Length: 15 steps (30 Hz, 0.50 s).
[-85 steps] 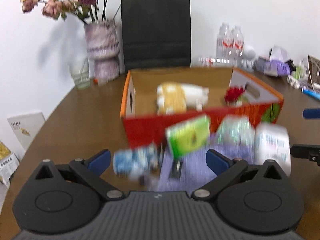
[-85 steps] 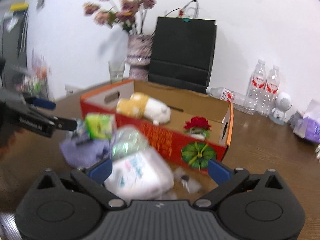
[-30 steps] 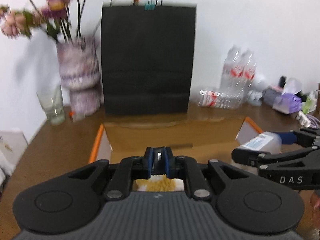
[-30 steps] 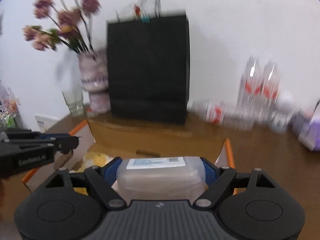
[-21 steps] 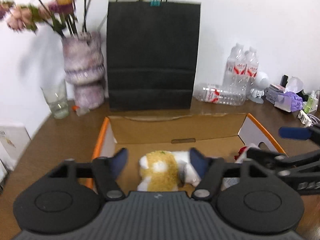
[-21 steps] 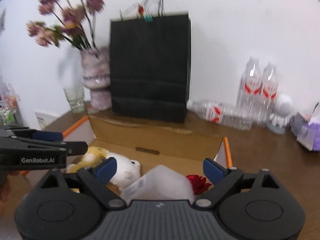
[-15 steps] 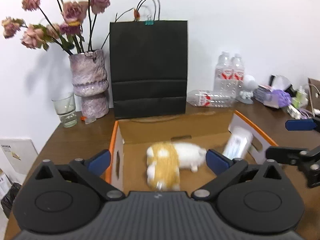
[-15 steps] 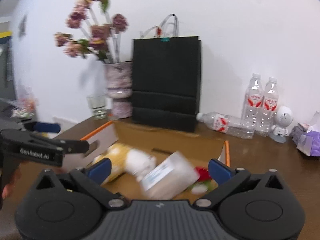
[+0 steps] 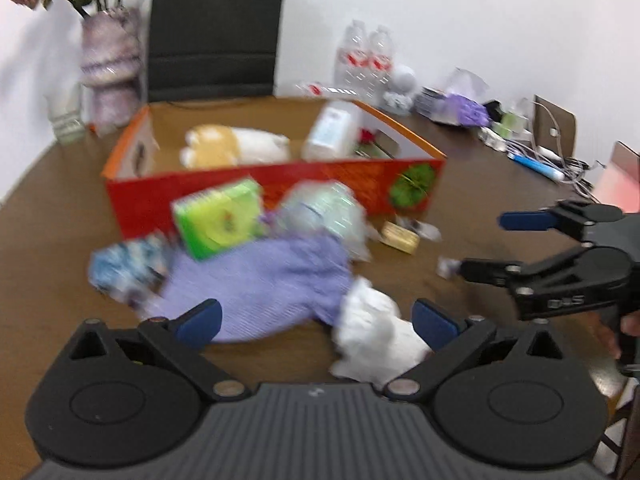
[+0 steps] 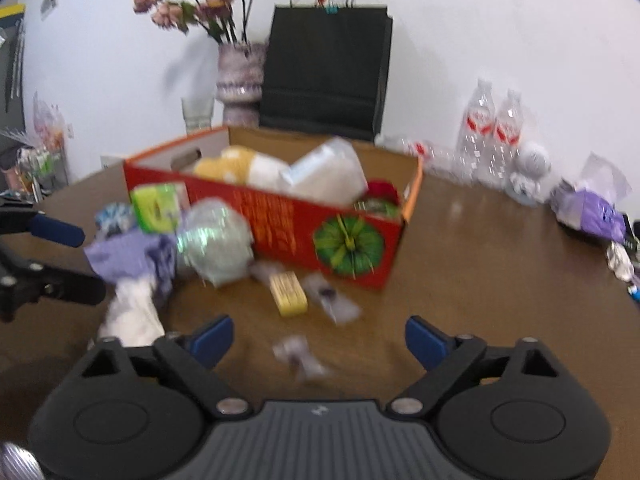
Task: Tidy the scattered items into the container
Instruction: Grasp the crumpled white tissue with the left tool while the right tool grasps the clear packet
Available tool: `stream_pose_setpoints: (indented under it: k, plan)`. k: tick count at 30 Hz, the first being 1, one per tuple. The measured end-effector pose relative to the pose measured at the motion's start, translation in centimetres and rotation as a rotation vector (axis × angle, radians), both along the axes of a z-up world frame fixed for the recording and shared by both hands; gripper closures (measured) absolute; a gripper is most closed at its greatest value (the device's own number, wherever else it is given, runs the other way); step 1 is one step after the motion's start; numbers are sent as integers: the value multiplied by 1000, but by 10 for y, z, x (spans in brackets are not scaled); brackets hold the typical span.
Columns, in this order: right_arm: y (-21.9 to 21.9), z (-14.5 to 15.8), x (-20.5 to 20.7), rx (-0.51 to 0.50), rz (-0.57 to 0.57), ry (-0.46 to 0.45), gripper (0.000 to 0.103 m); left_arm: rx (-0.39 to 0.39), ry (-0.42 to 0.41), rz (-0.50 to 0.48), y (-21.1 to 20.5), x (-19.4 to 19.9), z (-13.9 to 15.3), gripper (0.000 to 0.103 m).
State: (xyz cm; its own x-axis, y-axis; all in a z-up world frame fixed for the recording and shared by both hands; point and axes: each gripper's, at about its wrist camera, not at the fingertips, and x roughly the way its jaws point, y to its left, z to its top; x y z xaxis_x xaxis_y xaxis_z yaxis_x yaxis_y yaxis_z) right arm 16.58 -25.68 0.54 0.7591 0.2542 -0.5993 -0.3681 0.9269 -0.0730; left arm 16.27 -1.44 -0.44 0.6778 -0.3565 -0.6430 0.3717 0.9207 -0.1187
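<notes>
- Nearest the left wrist camera: left gripper [image 9: 316, 319] spread wide, holding nothing; a white crumpled wad [image 9: 376, 340] lies between its blue pads, closer to the right-side one.
- Right gripper [image 10: 318, 338] also wide open and empty; a small pale scrap [image 10: 298, 354], too blurred to identify, sits on the bare table [image 10: 480, 272] between its pads.
- Open wood runs from the right gripper out to the table's right side; nothing but small scraps there.
- Purple cloth [image 9: 260, 280] spreads just past the left pads, touching the white wad at its right end.
- Blue-white packet [image 9: 128, 268] at the cloth's left edge, heavily smeared.
- Green box [image 9: 220, 218] sits tilted at the cloth's far edge; clear crinkled bag [image 9: 324, 212] just beside it on the right. Whether either touches the box wall behind, can't tell.
- Small yellow block [image 10: 288, 294] plus 1 clear wrapper [image 10: 332, 300] lie in the gap in front of the red cardboard box [image 9: 272, 188].
- Inside that box: yellow-white plush [image 9: 232, 150] at left, translucent tub [image 9: 330, 136] leaning at right, red flower [image 9: 366, 138] mostly hidden behind the tub.
- Behind the box: black paper bag [image 10: 328, 68], vase [image 10: 240, 80] of dried flowers, drinking glass [image 10: 196, 114], 2 upright water bottles [image 10: 496, 128].
- Far right clutter, cables and a purple pack, cut off by the fisheye rim.
</notes>
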Motion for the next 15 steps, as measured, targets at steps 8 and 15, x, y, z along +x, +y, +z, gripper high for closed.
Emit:
stream_pose_setpoints:
  k: [8, 15]
  plan:
    - [2, -13, 4, -24, 46, 36, 49, -34, 76, 3, -25, 3, -15, 32]
    - [5, -13, 0, 4, 123, 67, 87, -59, 74, -11, -24, -3, -14, 64]
